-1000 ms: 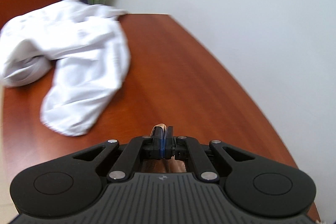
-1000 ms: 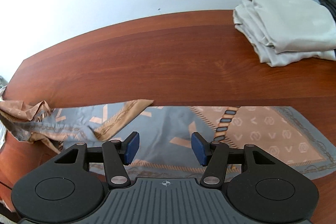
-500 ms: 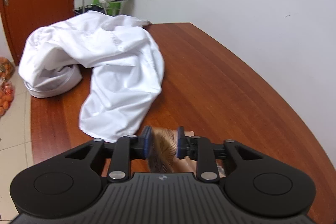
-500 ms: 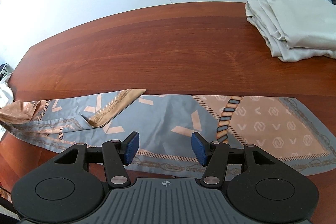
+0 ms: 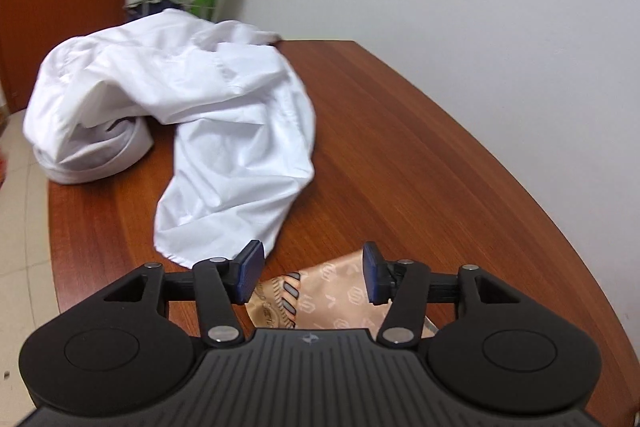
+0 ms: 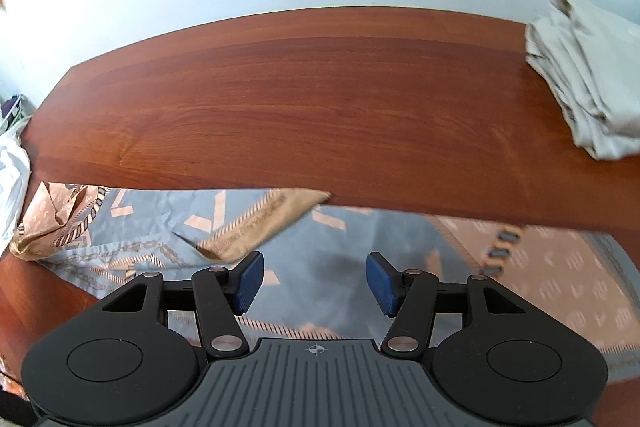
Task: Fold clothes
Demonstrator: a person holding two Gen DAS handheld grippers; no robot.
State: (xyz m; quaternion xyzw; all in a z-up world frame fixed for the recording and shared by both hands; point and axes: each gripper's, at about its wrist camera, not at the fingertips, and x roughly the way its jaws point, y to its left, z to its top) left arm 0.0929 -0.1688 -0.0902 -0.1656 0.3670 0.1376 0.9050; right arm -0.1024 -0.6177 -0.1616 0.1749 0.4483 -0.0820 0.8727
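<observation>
The left tongs (image 5: 312,273) have just been opening and stand apart over the patterned scarf (image 6: 352,267), gripping nothing. The right tongs (image 6: 314,281) gape above the scarf, which lies along the near edge of the surface (image 6: 320,99).

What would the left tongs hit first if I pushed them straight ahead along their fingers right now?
Most likely the patterned scarf: its tan end lies just below the left tongs, whose jaws have just been opening and now stand clear of it. Beyond it is bare table; the white shirt lies off to the left. Depth is uncertain.
</observation>
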